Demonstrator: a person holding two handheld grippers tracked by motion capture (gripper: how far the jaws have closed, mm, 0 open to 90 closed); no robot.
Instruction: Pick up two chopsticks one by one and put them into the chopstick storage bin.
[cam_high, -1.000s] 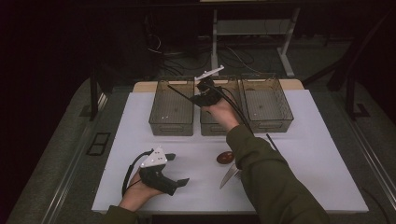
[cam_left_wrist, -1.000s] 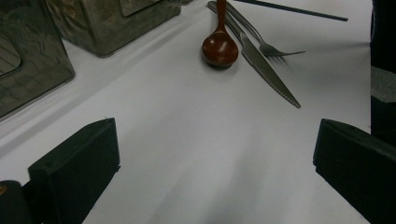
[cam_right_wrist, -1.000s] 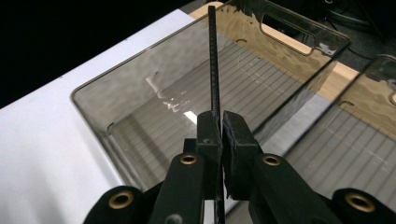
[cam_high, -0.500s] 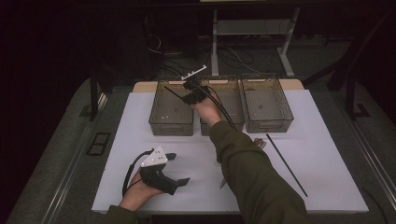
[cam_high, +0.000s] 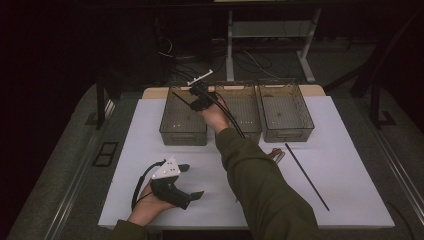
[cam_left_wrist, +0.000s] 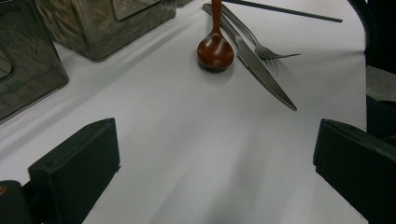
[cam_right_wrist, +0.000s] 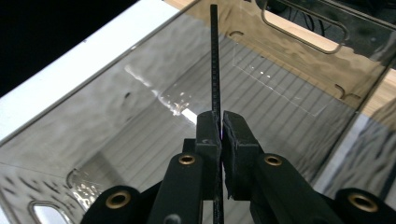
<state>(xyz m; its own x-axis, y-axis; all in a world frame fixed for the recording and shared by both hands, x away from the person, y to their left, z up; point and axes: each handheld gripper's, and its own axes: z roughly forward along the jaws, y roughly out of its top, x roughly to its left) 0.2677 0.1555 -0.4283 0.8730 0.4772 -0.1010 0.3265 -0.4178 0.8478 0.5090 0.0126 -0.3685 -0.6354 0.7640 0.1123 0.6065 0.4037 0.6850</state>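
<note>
My right gripper (cam_high: 199, 98) reaches over the left clear bin (cam_high: 183, 136) at the back of the table. It is shut on a thin black chopstick (cam_right_wrist: 215, 56), which sticks out past the pads (cam_right_wrist: 208, 128) above the bin's ribbed floor. In the high view the chopstick (cam_high: 181, 99) slants down to the left into that bin. My left gripper (cam_high: 192, 181) rests open on the white table near the front edge, held by a hand. Its jaws in the left gripper view stand wide apart with nothing between them (cam_left_wrist: 215, 158).
A middle bin (cam_high: 246, 131) and a right bin (cam_high: 287, 134) stand beside the left one. A second black chopstick (cam_high: 306, 176) lies on the table at the right. A wooden spoon (cam_left_wrist: 215, 51), a knife (cam_left_wrist: 264, 74) and a fork (cam_left_wrist: 259, 46) lie together mid-table.
The right gripper has carried the chopstick leftward from above the middle bin to above the left bin and sunk slightly. The left gripper has stayed put.
</note>
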